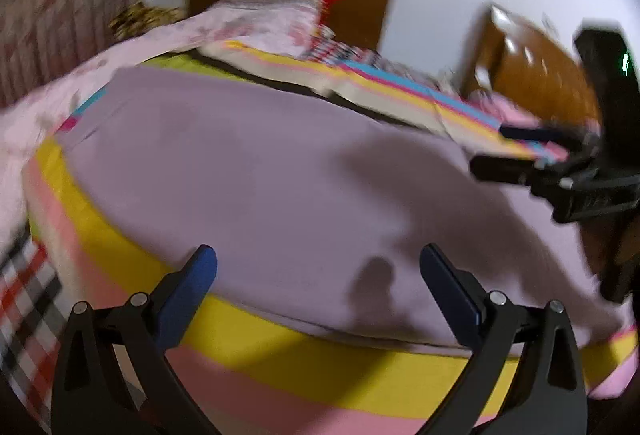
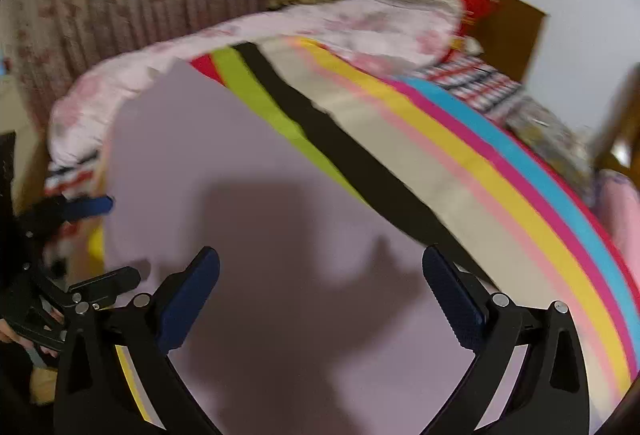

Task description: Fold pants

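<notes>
Matt, smooth lilac cloth pants lie on a striped cloth bedsheet before a glossy wooden headboard.

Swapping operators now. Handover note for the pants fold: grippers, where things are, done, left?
Left gripper: open, empty, above the near edge of the pants.
Right gripper: open, empty, over the same cloth.
Pants: lilac, lying mostly flat on the striped bedsheet; pink floral quilt bunched beyond them.
Done: pants laid out; whether any fold is made cannot be told.
Left: grasp an edge and fold. Frames are blurred.
</notes>
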